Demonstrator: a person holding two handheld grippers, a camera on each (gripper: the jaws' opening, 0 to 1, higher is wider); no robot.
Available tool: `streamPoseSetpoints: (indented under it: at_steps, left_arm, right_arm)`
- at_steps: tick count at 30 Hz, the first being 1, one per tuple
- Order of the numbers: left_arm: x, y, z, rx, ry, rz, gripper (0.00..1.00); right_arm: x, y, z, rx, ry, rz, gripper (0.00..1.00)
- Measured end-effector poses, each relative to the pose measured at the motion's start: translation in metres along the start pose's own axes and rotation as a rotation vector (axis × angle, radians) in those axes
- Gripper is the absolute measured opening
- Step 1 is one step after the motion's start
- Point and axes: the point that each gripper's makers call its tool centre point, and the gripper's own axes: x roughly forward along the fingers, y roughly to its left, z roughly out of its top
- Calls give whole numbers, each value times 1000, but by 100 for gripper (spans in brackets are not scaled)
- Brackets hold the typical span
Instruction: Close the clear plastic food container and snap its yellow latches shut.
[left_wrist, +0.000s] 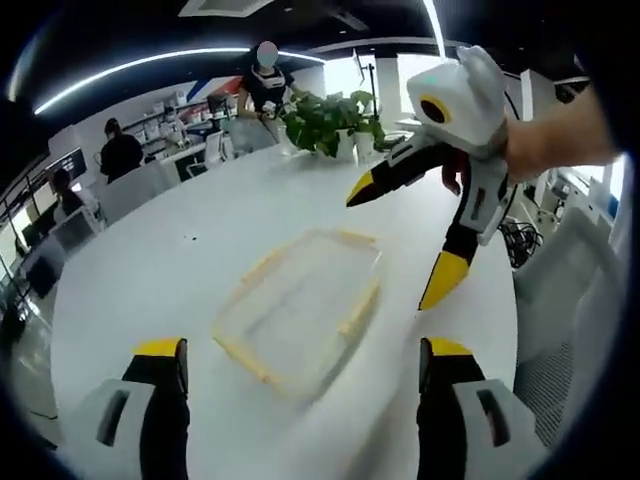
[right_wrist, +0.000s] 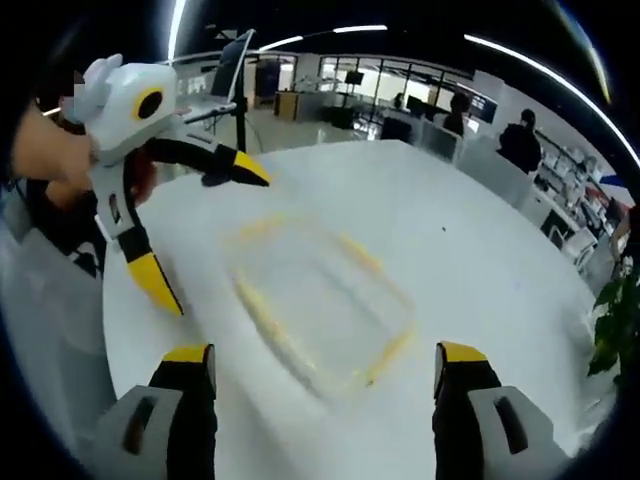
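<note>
In the left gripper view we had our left gripper (left_wrist: 300, 375) spread wide, its two yellow-tipped jaws rising from the bottom with nothing between them. The container (left_wrist: 300, 310) lay flat on the white table (left_wrist: 180, 260), just ahead of the jaws, with yellow latches (left_wrist: 358, 310) along its edges. It was blurred, so we could not tell whether the lid sat fully down or whether any latch was already clipped. The right gripper (left_wrist: 395, 240) hung above the table to the right of the container, held in a hand (left_wrist: 550, 140), its jaws parted and gripping nothing. People and a potted plant (left_wrist: 330, 120) stood at the far side of the table.

In the right gripper view our right gripper stood open and empty near the bottom, and the container (right_wrist: 320, 300) lay on the table (right_wrist: 470, 220) between and beyond the jaws, smeared by motion. The left gripper (right_wrist: 210, 235) hovered at the left, jaws apart, clear of the container.

We judged the main risk to be the light box sliding on the smooth table if one gripper pressed a latch while the other did not brace it. A press from above on a lid not seated square could also tip the box or leave a latch half caught, and with the latches so thin a jaw could slip off one
</note>
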Motion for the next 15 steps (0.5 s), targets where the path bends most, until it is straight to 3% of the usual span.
streamPoseSetpoints:
  at_steps: [2, 15]
  left_arm:
    - [-3, -1, -2, -43, -7, -1, 97]
    - [-22, -16, -12, -47, -5, 13, 96]
  right_arm:
    - [-3, 0, -3, 16, -5, -10, 91]
    - [-25, 11, -15, 28, -34, -41, 90]
